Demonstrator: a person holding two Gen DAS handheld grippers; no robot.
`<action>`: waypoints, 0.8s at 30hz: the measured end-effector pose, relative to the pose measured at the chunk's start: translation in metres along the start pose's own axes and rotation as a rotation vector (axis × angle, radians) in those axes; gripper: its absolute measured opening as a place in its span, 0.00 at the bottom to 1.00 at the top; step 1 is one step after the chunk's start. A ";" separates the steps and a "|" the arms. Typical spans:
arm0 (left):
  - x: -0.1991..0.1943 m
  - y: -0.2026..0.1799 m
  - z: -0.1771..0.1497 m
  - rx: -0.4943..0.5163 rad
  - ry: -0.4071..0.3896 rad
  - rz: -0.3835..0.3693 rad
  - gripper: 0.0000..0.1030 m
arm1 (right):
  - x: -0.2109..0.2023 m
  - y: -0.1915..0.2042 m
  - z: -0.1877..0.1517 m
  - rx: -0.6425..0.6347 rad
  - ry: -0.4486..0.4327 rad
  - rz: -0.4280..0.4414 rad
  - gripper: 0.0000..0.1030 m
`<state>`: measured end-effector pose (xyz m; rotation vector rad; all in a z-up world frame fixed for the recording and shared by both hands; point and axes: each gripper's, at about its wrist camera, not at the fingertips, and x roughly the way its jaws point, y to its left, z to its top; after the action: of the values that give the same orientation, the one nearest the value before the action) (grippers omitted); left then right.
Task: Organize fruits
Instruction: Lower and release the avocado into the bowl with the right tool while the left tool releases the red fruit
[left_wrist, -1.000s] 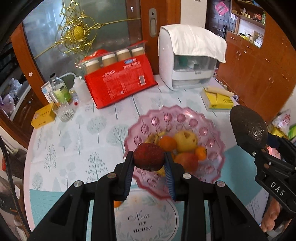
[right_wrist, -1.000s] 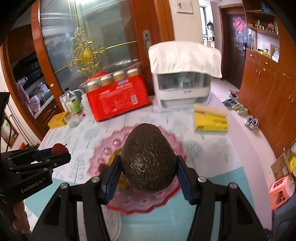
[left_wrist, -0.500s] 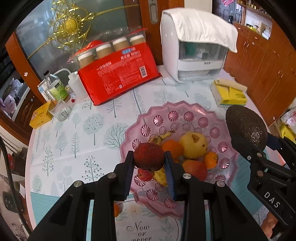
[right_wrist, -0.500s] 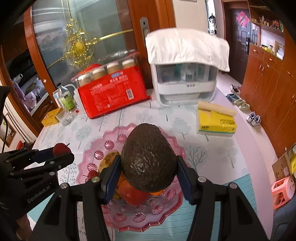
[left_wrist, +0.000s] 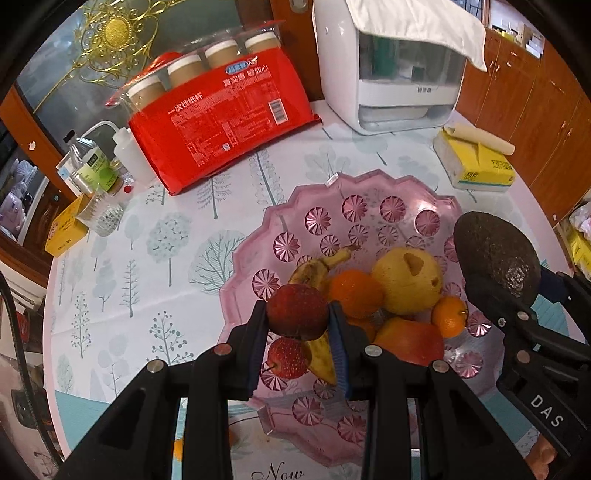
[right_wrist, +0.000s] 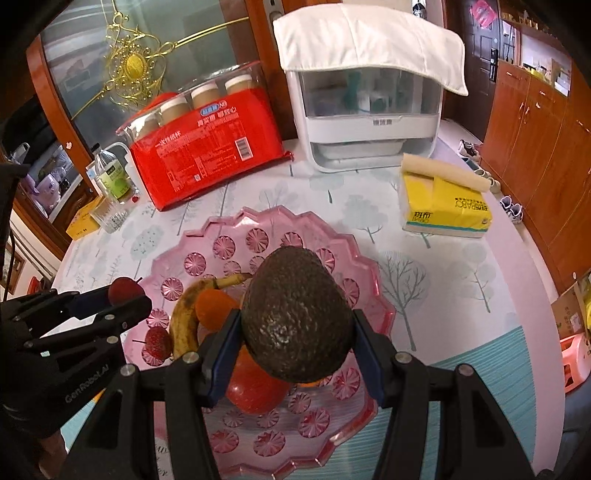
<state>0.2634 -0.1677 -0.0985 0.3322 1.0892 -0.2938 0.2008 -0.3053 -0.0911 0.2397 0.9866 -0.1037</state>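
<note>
Holding a dark red fruit (left_wrist: 297, 312) clamped in our left gripper (left_wrist: 298, 332) above the pink bowl (left_wrist: 258, 258), we lower before letting go, clear of the banana (left_wrist: 317, 269); right view: right gripper (right_wrist: 295, 343) pinches the avocado (right_wrist: 297, 314) over the bowl's middle, so we set it in a gap, not on the apple (right_wrist: 255, 391)

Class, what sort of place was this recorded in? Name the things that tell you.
Probably a home dining room: a tablecloth-covered table, a tissue box, wooden cabinets, and shoes on the floor.
</note>
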 end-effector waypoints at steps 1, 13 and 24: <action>0.003 0.000 0.000 0.002 0.002 0.000 0.29 | 0.002 -0.001 0.000 -0.001 0.002 -0.001 0.56; 0.030 0.010 0.004 -0.020 0.027 -0.024 0.29 | 0.030 -0.012 0.005 0.022 0.038 0.008 0.56; 0.042 0.014 0.006 -0.030 0.018 -0.082 0.29 | 0.047 0.001 0.017 0.007 0.017 -0.021 0.56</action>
<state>0.2917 -0.1604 -0.1326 0.2640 1.1253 -0.3475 0.2404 -0.3077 -0.1214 0.2366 1.0061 -0.1245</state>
